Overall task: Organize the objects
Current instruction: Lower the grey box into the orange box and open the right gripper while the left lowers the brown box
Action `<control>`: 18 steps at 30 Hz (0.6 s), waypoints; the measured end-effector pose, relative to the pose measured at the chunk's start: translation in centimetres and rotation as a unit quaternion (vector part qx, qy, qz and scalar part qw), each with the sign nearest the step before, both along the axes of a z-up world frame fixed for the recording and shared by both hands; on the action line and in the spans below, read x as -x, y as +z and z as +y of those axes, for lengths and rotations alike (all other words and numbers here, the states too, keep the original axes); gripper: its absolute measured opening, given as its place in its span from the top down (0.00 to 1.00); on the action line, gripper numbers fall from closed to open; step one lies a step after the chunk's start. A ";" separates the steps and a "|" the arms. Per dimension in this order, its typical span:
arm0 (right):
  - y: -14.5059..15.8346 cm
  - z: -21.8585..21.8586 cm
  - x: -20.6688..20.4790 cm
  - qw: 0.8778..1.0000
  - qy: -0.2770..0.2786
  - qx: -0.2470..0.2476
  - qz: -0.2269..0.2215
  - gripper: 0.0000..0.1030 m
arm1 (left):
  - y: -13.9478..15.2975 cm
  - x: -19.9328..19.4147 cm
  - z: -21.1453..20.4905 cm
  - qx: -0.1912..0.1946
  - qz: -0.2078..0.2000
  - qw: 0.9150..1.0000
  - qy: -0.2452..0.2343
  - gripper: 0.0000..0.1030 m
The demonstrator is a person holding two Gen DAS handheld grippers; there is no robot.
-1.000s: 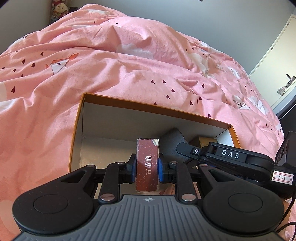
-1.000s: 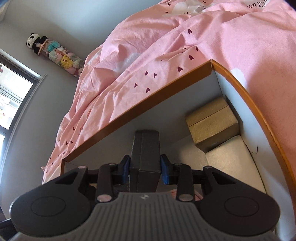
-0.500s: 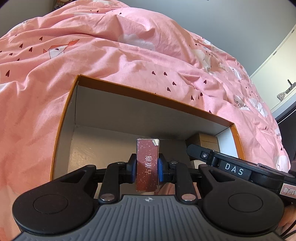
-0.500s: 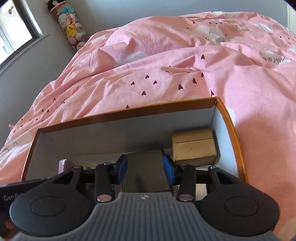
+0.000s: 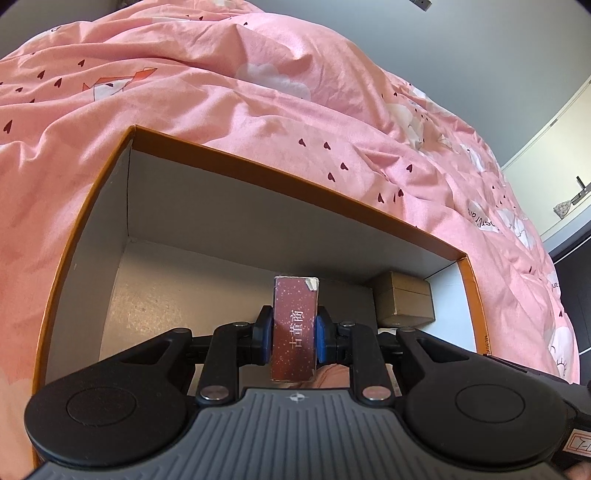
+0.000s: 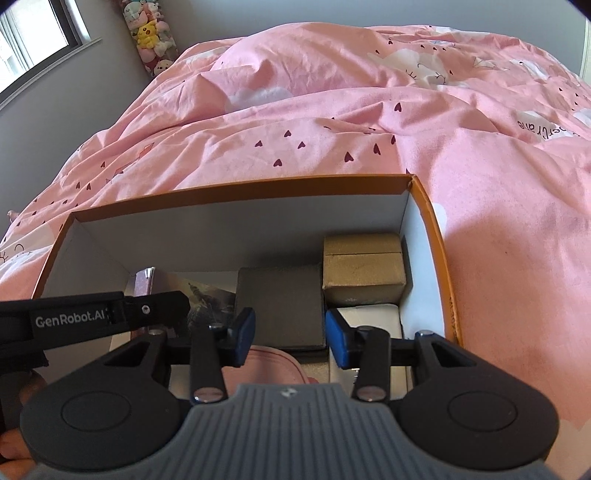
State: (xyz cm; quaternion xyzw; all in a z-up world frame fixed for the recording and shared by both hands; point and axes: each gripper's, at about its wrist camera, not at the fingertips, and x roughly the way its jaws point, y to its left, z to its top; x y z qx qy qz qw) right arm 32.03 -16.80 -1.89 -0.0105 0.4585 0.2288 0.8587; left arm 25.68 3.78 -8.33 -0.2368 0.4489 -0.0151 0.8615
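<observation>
An orange-rimmed cardboard box [image 5: 295, 177] lies open on a pink duvet. My left gripper [image 5: 293, 328] is shut on a small maroon packet [image 5: 295, 321] with white characters, held upright above the box's bare left floor. From the right wrist view the same packet's tip [image 6: 142, 284] shows behind the left gripper's black body [image 6: 92, 315]. My right gripper [image 6: 290, 328] stands open above the box; its blue pads [image 6: 245, 330] touch nothing. Just beyond them a dark grey flat box [image 6: 280, 306] lies on the floor of the orange-rimmed box [image 6: 240, 188].
A gold cardboard box [image 6: 364, 269] fills the far right corner, with a white box [image 6: 369, 319] in front of it. A picture card [image 6: 203, 299] lies left of the grey box and something pink [image 6: 269, 365] sits under my right gripper. Plush toys [image 6: 149, 33] stand by the wall.
My right gripper rolled level, opened and let go of the dark grey box, which now lies flat in the box. My left gripper sank a little towards the box with the maroon packet.
</observation>
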 end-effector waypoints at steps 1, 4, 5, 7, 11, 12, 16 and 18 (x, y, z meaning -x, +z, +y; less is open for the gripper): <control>0.0 -0.1 0.1 1.000 -0.001 0.001 0.000 0.56 | 0.0 0.1 0.2 0.004 -0.001 1.000 0.001 0.76; 0.2 -0.6 0.3 1.000 -0.003 0.002 -0.004 0.56 | 0.7 0.6 0.9 0.000 -0.010 1.000 0.013 0.76; 0.4 -0.7 0.4 1.000 -0.004 0.001 -0.006 0.56 | 1.0 0.8 1.0 -0.006 -0.017 1.000 0.017 0.76; 0.7 -1.0 0.4 1.000 -0.007 -0.003 -0.009 0.56 | 1.8 0.9 1.1 -0.008 -0.033 0.999 0.022 0.76; 1.3 -1.3 0.3 1.000 -0.011 -0.009 -0.017 0.56 | 2.6 0.7 1.2 0.032 -0.058 0.998 0.013 0.76; 1.4 -1.3 0.2 1.000 -0.012 -0.008 -0.020 0.56 | 2.6 0.5 1.1 0.044 -0.060 0.997 0.009 0.76; 1.4 -1.1 0.2 0.999 -0.013 0.011 -0.034 0.61 | 1.5 -0.5 0.3 0.080 -0.050 0.996 -0.004 0.76; 1.3 -0.9 0.3 0.999 -0.012 0.021 -0.040 0.64 | 0.9 -1.0 -0.1 0.086 -0.044 0.995 -0.009 0.76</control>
